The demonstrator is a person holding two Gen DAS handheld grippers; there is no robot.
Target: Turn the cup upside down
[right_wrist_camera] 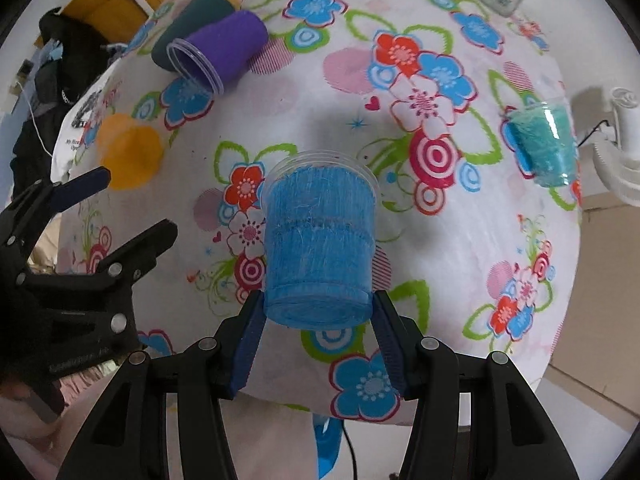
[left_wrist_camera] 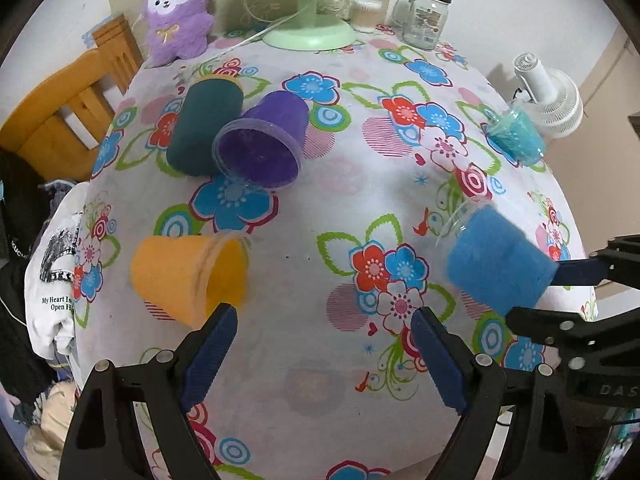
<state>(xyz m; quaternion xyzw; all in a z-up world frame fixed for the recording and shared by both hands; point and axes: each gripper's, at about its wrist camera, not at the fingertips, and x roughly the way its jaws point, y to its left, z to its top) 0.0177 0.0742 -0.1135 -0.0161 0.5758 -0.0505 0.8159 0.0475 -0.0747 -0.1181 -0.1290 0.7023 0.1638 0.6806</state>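
My right gripper [right_wrist_camera: 318, 312] is shut on a blue cup [right_wrist_camera: 318, 248] near its base, holding it above the flowered tablecloth with its clear rim pointing away and down. The same cup [left_wrist_camera: 496, 258] shows at the right of the left wrist view, tilted, with my right gripper [left_wrist_camera: 560, 292] on it. My left gripper [left_wrist_camera: 324, 332] is open and empty, low over the table; it also shows at the left of the right wrist view [right_wrist_camera: 132, 200]. An orange cup [left_wrist_camera: 188, 276] lies on its side just left of the left gripper's left finger.
A purple cup [left_wrist_camera: 266, 140] and a dark green cup [left_wrist_camera: 204, 124] lie on their sides at the back left. A teal cup [left_wrist_camera: 516, 136] stands upside down at the right edge. A green fan [left_wrist_camera: 308, 32], glass jar [left_wrist_camera: 426, 16] and purple plush toy [left_wrist_camera: 176, 12] stand at the back. A wooden chair [left_wrist_camera: 68, 108] stands left.
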